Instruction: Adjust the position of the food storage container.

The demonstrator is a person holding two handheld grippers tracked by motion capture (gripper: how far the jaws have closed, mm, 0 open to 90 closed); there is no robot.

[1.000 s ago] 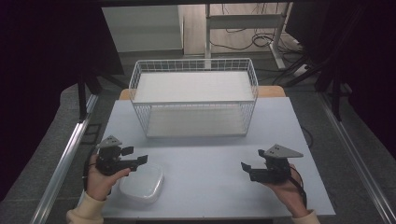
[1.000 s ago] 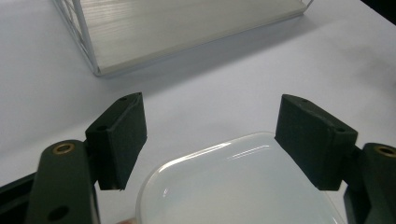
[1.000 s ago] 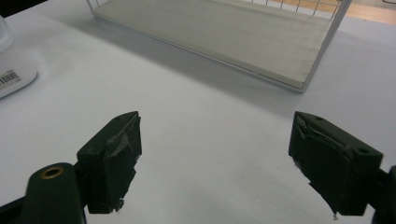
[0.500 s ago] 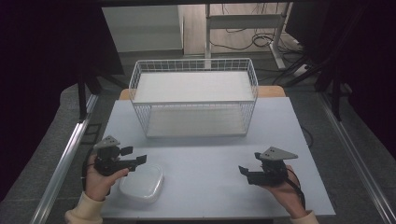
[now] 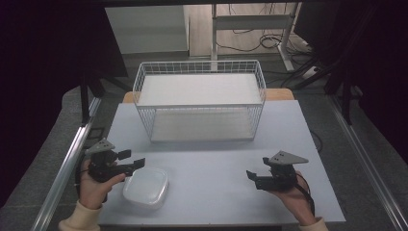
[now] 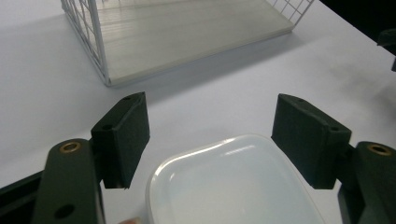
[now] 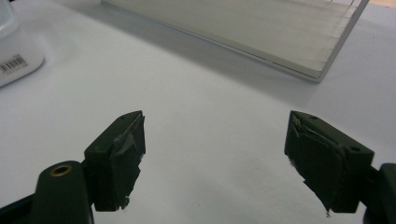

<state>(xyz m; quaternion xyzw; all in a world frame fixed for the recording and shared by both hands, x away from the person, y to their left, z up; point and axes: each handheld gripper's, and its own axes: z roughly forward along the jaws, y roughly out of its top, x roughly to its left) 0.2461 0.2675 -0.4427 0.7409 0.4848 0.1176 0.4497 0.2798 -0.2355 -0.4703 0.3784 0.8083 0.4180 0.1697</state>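
Left gripper [image 6: 212,140] – two black jaws rise from bottom, spread wide apart, nothing clamped between. Brass-coloured screw on each jaw arm. White plastic container [image 6: 233,184] lies low between jaws, just ahead of gripper, its rounded near corner under left jaw; glossy, translucent top; whether jaws touch it cannot be told. White table [image 6: 42,107] under all. Ahead and slightly left – white wire basket [image 6: 95,42], pale board as floor, its corner nearest gripper. Dark object at far right edge, unclear.
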